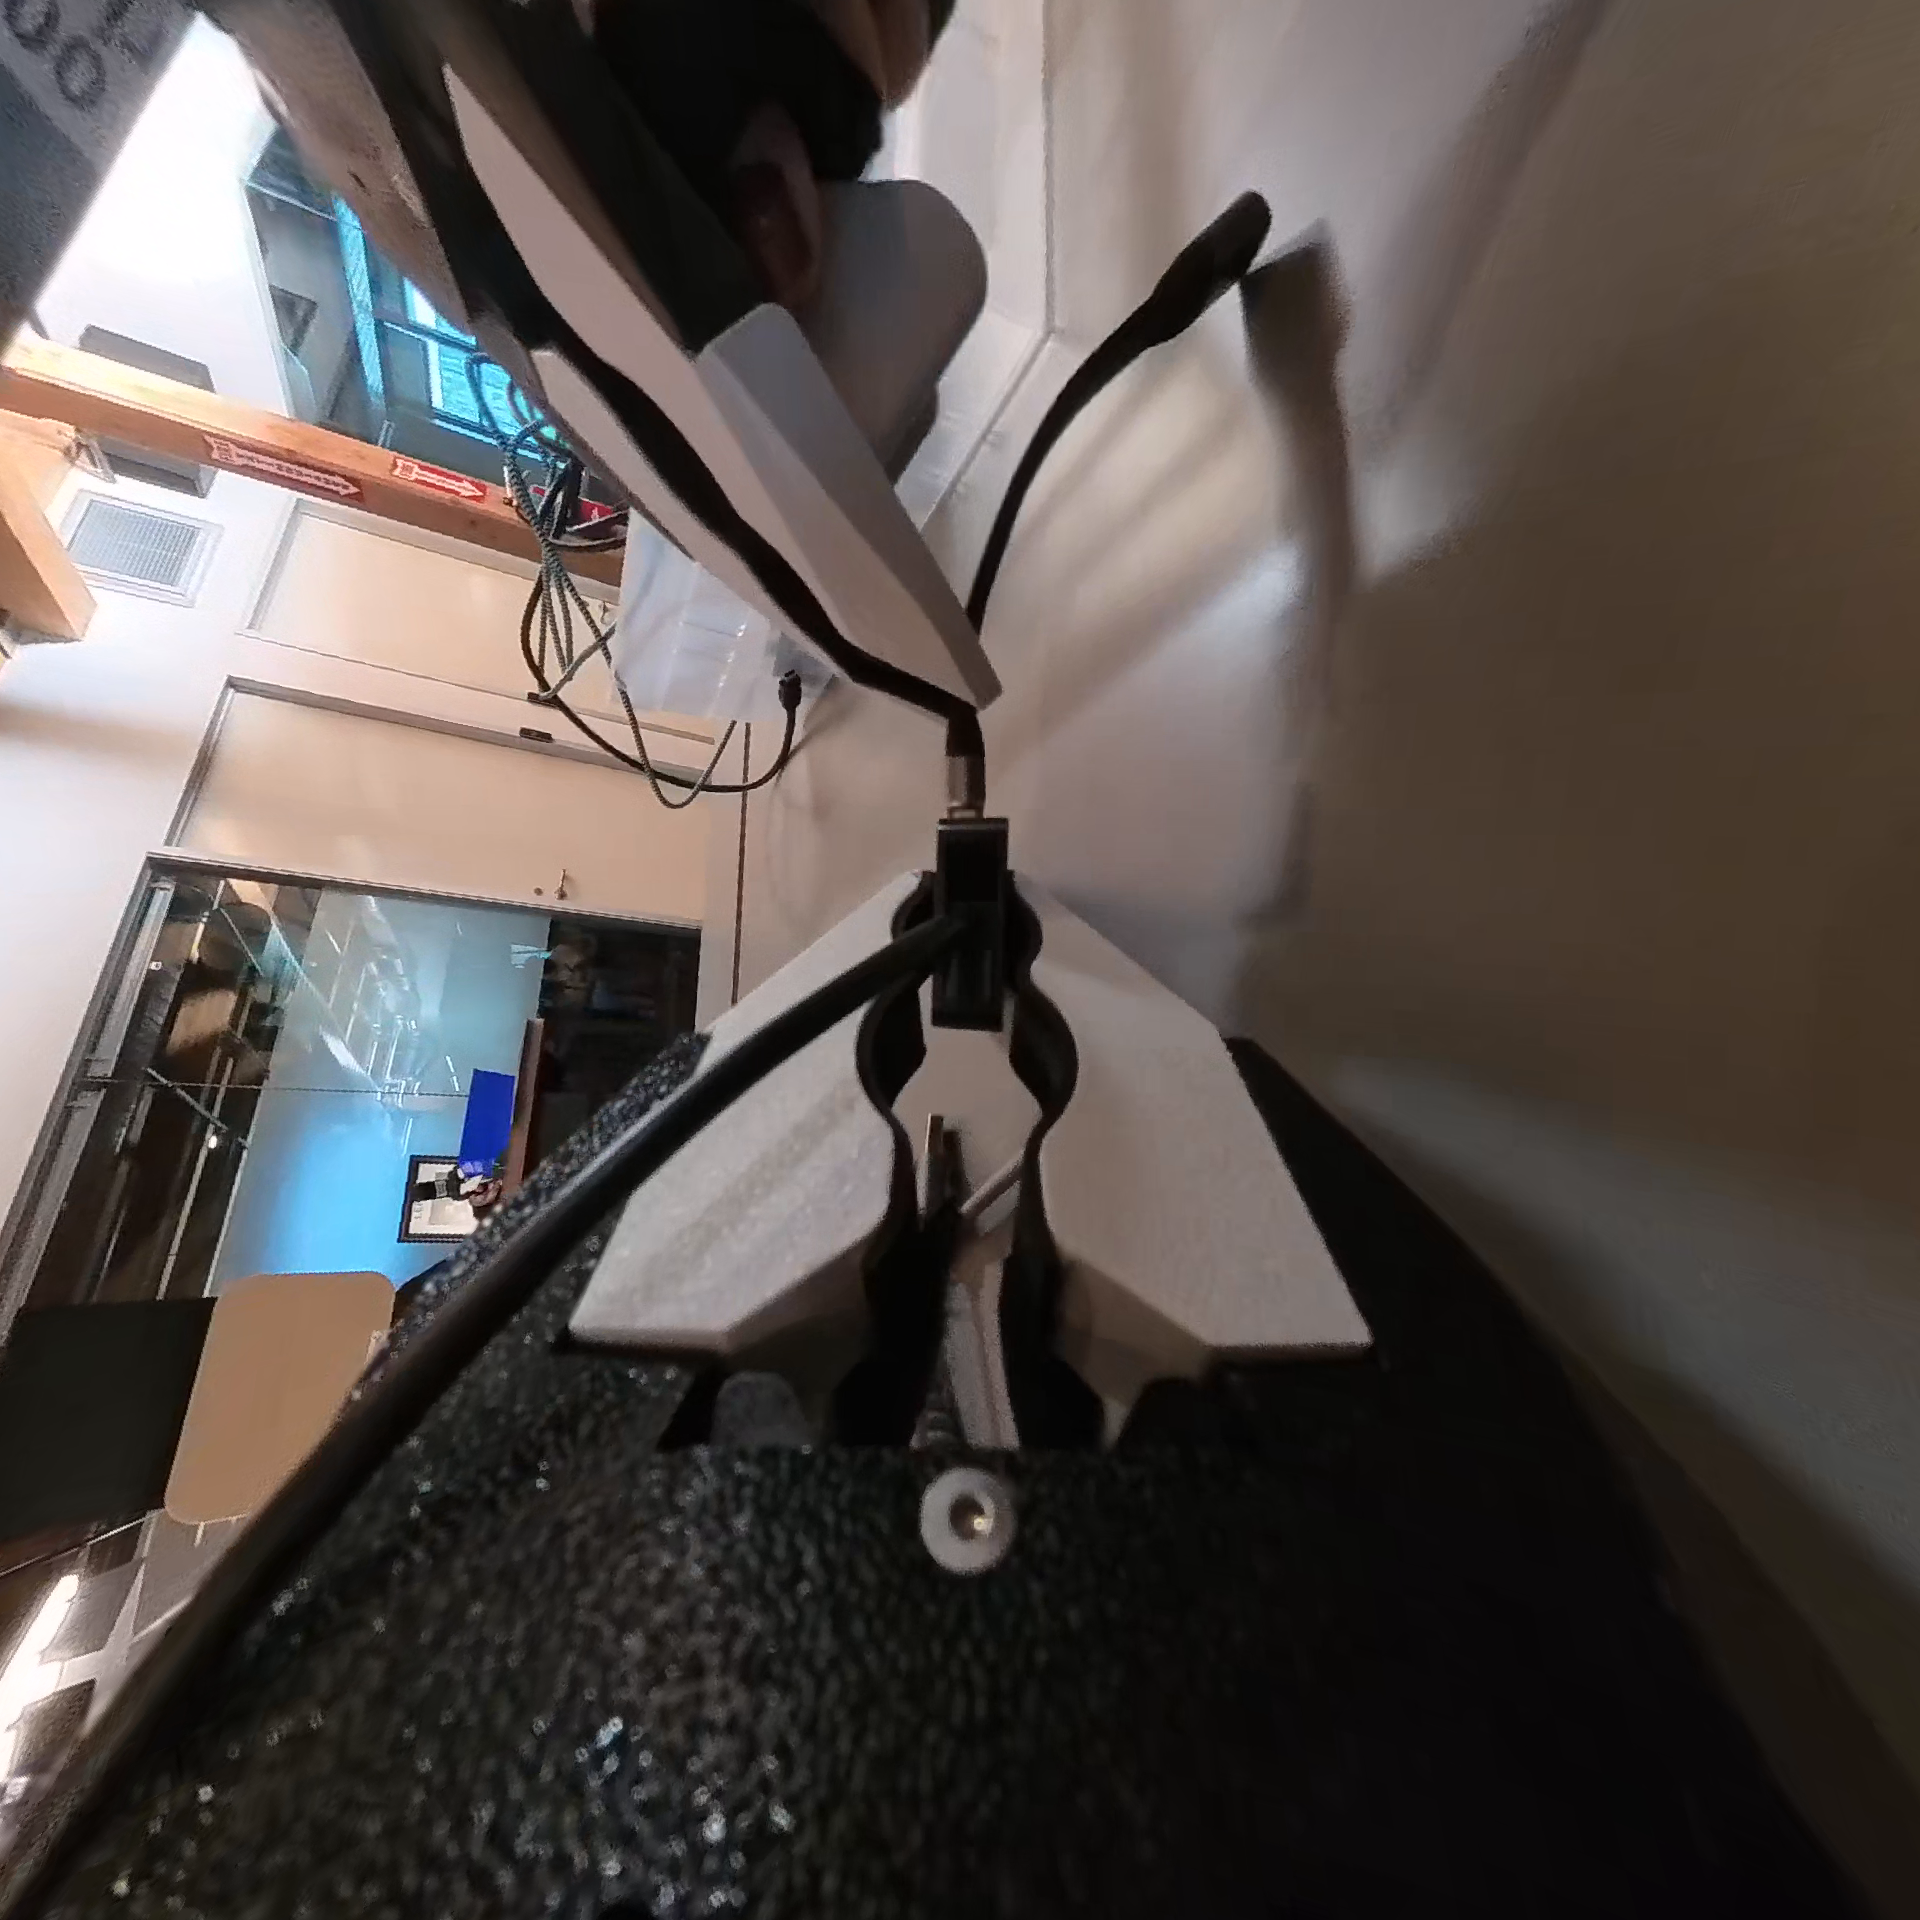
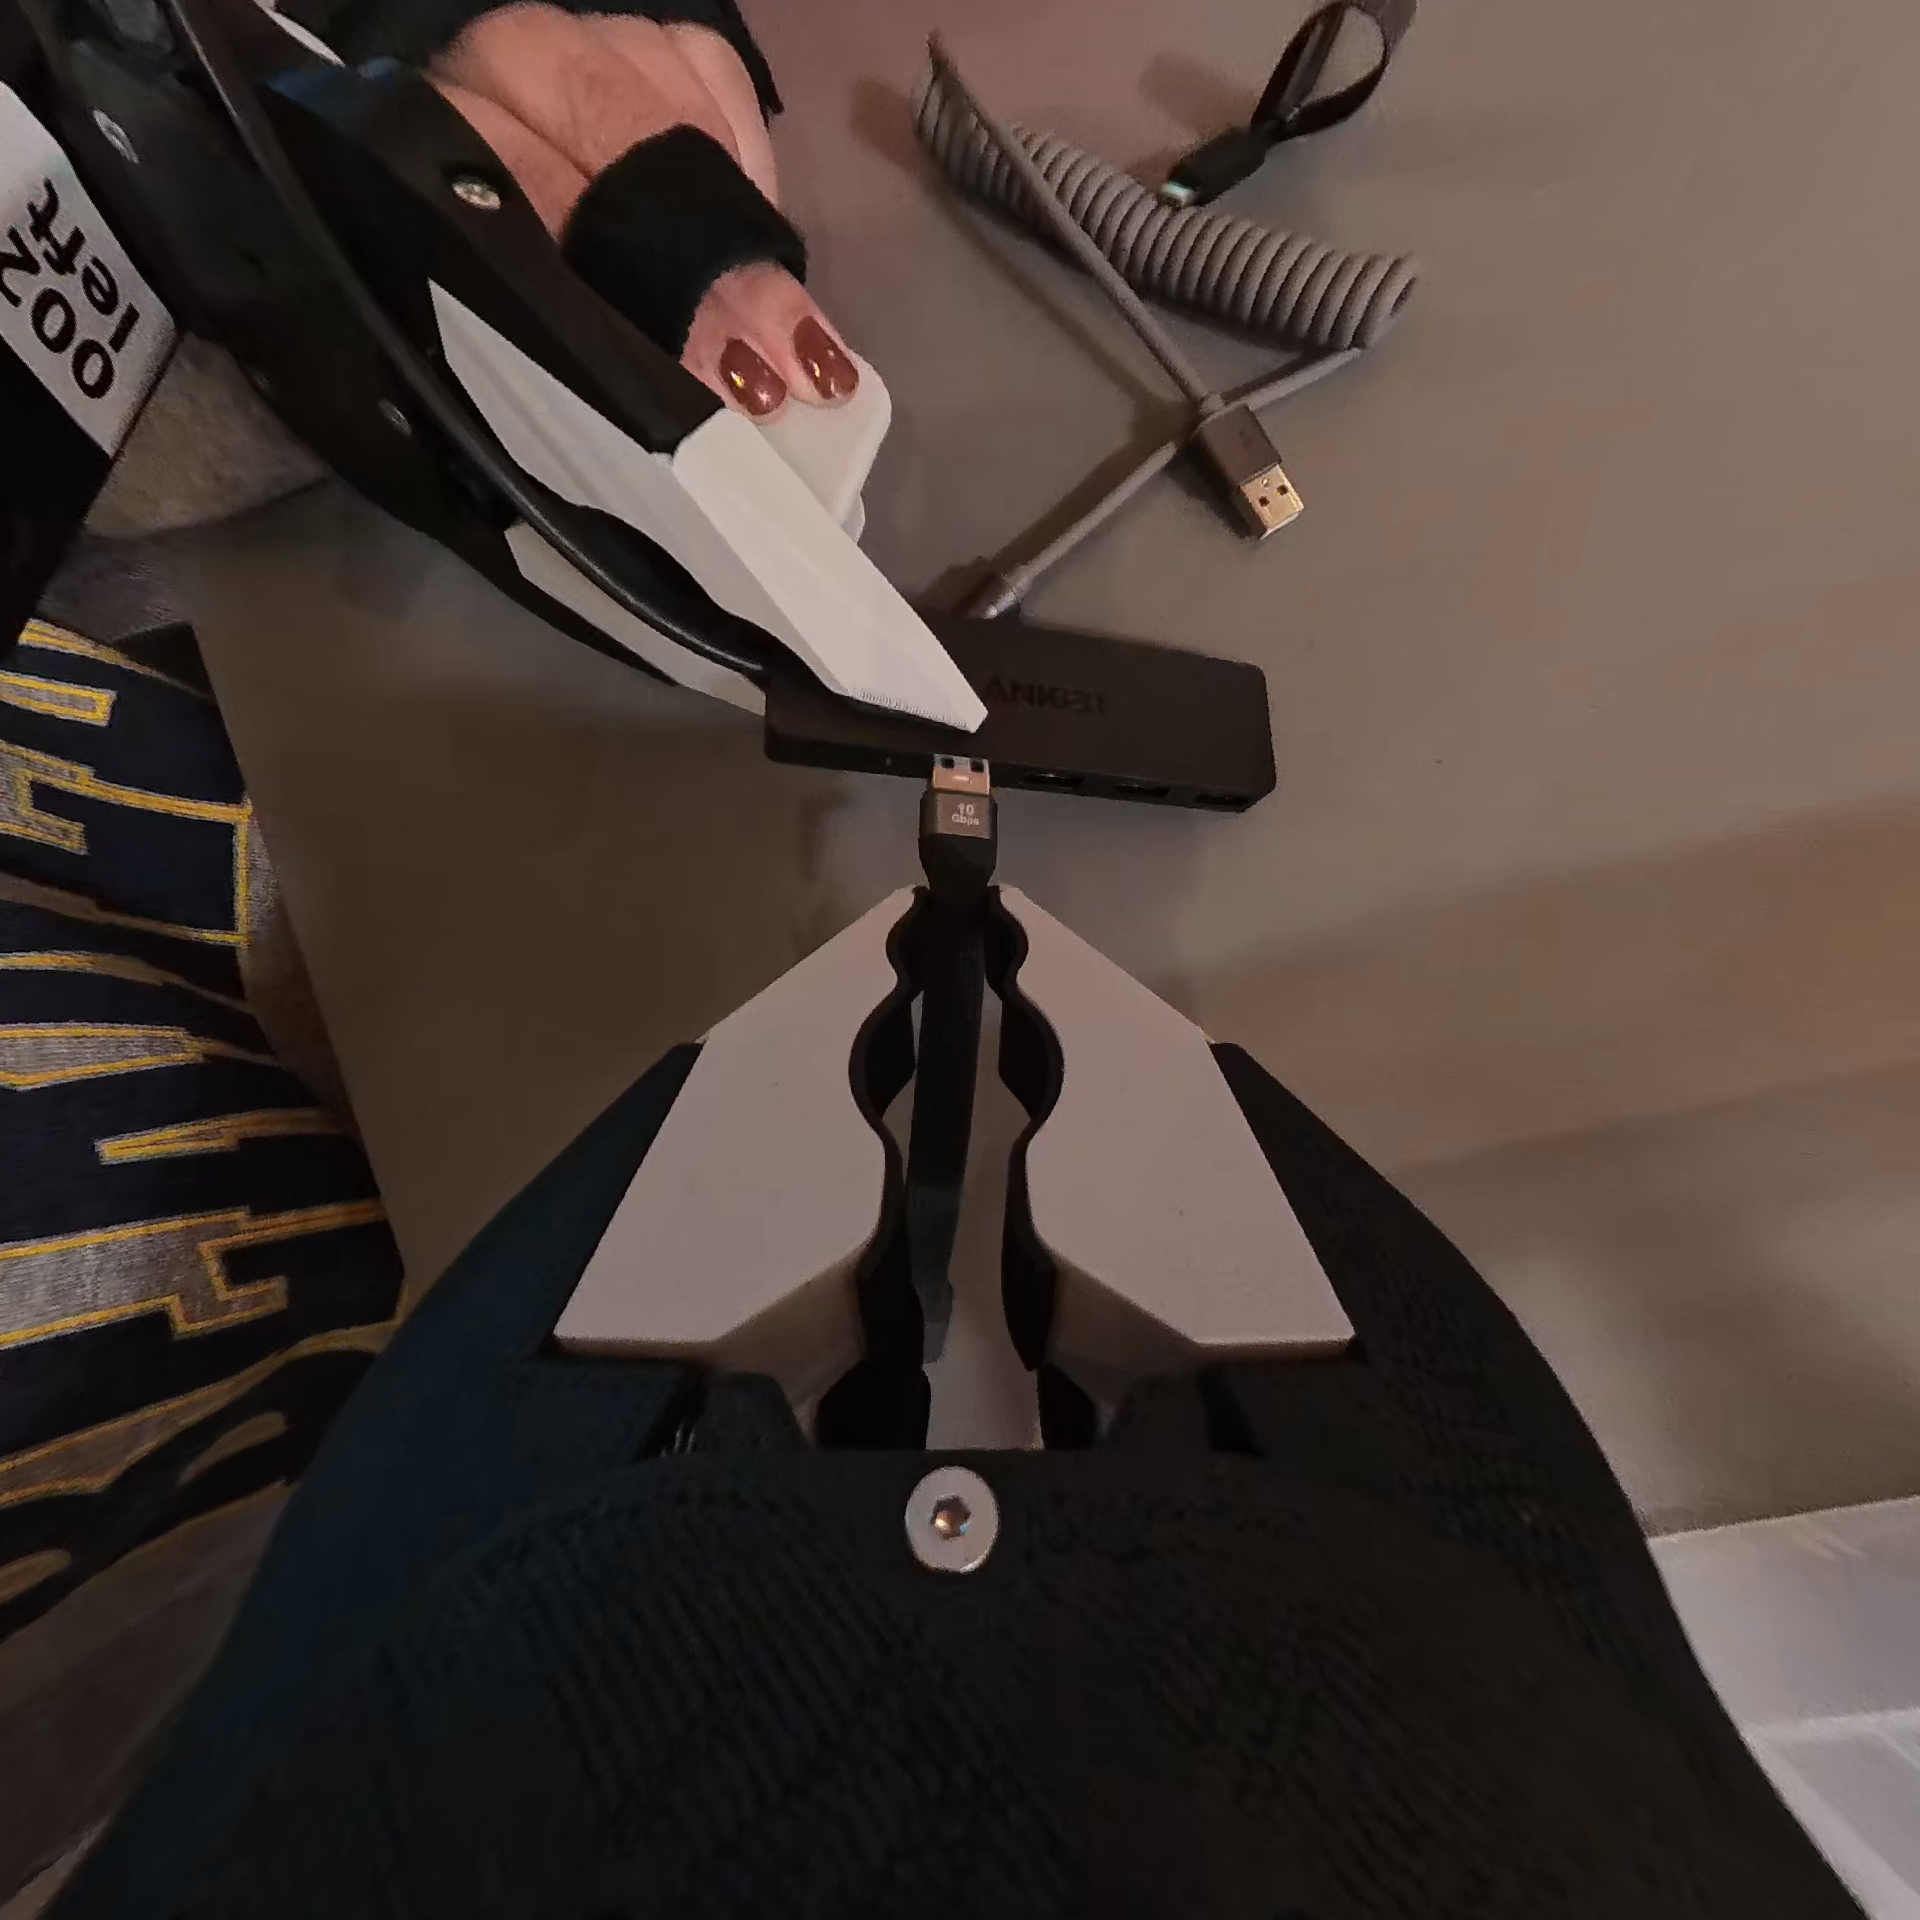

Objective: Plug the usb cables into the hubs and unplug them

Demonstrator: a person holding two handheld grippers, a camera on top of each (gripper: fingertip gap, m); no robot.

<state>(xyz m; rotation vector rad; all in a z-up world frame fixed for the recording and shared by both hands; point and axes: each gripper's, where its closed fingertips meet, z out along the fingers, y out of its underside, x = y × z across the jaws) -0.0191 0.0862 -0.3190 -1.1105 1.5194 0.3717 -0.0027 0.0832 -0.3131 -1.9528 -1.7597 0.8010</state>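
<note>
My right gripper (image 2: pixel 956 899) is shut on a flat black USB cable (image 2: pixel 940 1091). Its plug (image 2: pixel 960 812) points at the front of the black hub (image 2: pixel 1132 712), and the metal tip meets a port with some metal still showing. My left gripper (image 1: pixel 971 899) is shut on the hub (image 1: pixel 971 935), seen end-on, with the hub's own lead (image 1: pixel 623 1122) running down left. In the left wrist view the right gripper (image 1: pixel 966 691) comes from above with the plug (image 1: pixel 961 779). In the right wrist view the left gripper's white finger (image 2: pixel 883 665) covers the hub's left end.
On the grey table (image 2: pixel 1558 935) behind the hub lie a grey coiled cable (image 2: pixel 1226 239) with a USB-A plug (image 2: pixel 1262 494) and a looped black cable (image 2: pixel 1288 104). Patterned blue and yellow fabric (image 2: pixel 125 1039) is at the left. A hand (image 2: pixel 665 135) holds the left gripper. My two grippers' fingertips are within a few centimetres of each other.
</note>
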